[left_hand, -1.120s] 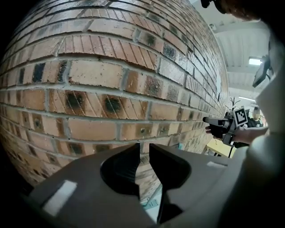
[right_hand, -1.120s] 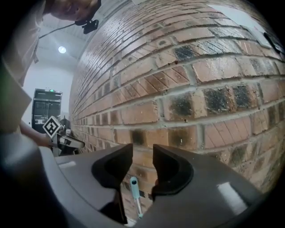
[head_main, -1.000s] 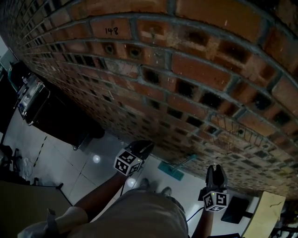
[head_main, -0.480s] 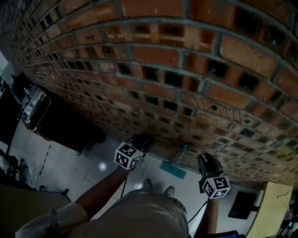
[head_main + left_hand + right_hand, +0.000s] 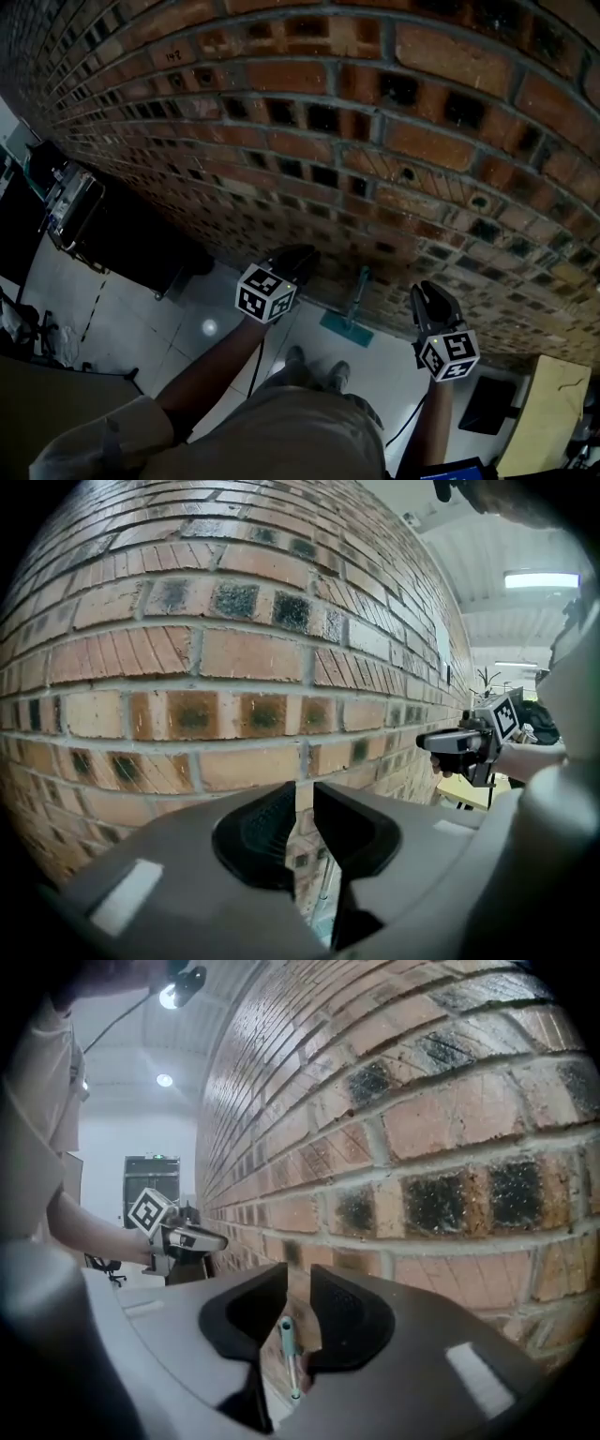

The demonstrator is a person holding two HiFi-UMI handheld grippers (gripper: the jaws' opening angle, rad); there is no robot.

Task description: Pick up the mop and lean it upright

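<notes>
**Mop standing against the wall, my jaws coming off it**

I am holding my left gripper point(image 5: 298, 258) and my right gripper point(image 5: 427, 298) up in front of the red brick wall point(image 5: 375, 141). The teal-handled flat mop point(image 5: 358, 295) is standing between them and below them, clear of both. Over the last second its handle has come to look steeper against the bricks, and both my grippers are sitting higher than they were. My right jaws have just been closing, with nothing pressed between their pads. They are standing only narrowly apart, and I am merely seeing the handle tip through the gap, well beyond them. My left jaws are showing a similar thin slit, empty, with a piece of the handle far below it. I am reading this as the leaning step done and the mop let go.

I am struggling to tell whether the handle's top is really touching the bricks. The teal mop head point(image 5: 344, 330) on the pale floor is small and dim, and my own jaw housings are cutting off most of the handle.
</notes>
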